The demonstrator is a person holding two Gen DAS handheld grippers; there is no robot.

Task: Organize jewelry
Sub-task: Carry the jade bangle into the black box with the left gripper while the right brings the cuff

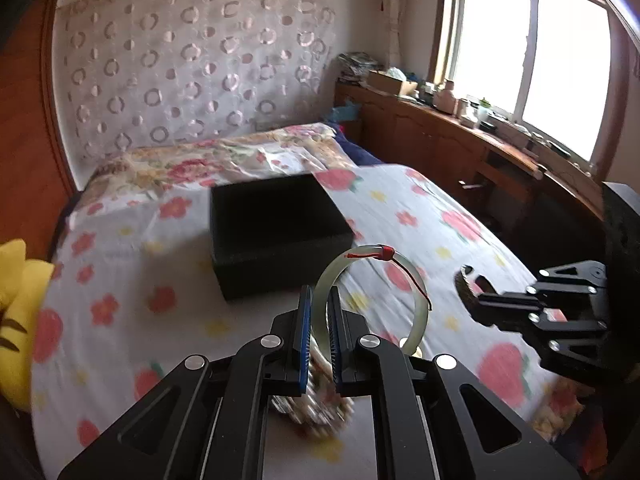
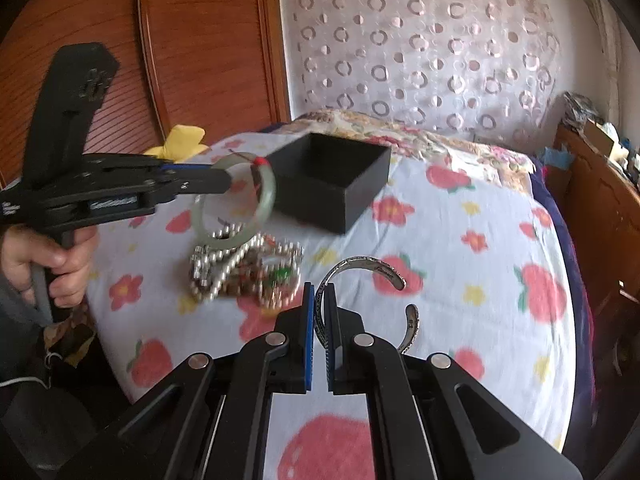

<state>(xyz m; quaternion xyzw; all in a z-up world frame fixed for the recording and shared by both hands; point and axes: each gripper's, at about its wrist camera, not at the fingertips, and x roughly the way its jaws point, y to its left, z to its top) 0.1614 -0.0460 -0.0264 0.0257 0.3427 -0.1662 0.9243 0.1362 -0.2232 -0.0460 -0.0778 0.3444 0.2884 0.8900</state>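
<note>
The left gripper [image 1: 319,312] fingers clamp a pale green bangle [image 1: 370,296]. The right gripper [image 2: 320,308] fingers clamp a silver cuff [image 2: 360,270]. An open black box [image 2: 332,178] sits on the bed [image 2: 460,232] at 12 o'clock; a jewelry pile [image 2: 248,268] lies at 10 o'clock.

light: daylight from window [image 1: 532,60], blown out white | dim: wooden cabinet [image 1: 432,136] below window | blur: bedsheet [image 1: 400,216] and jewelry pile [image 2: 248,268] smeared | edges: fisheye bending, dark corners
</note>
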